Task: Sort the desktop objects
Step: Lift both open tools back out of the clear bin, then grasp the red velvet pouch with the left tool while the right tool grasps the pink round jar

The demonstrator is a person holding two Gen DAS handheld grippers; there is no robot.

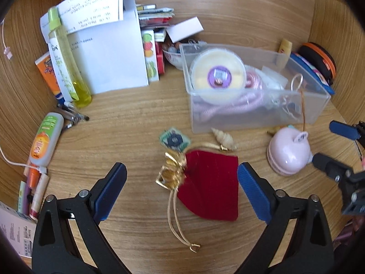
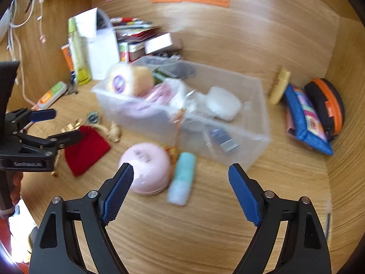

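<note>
Both grippers gape wide, holding nothing — the left gripper [image 1: 181,178] straddles the pouch [image 1: 211,185], whose cord [image 1: 175,219] could snag, while the right gripper [image 2: 181,182] nears the pink pod [image 2: 146,166].

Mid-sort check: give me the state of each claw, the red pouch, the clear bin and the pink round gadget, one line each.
Left claw: open, empty, straddling the pouch.
Right claw: open, empty, near the pink gadget.
Red pouch: flat on the desk, gold cords trailing loose.
Clear bin: lidless, already holding several items.
Pink round gadget: on the desk outside the bin, ungrasped.
Turquoise tube: lying on the desk beside the gadget.
</note>
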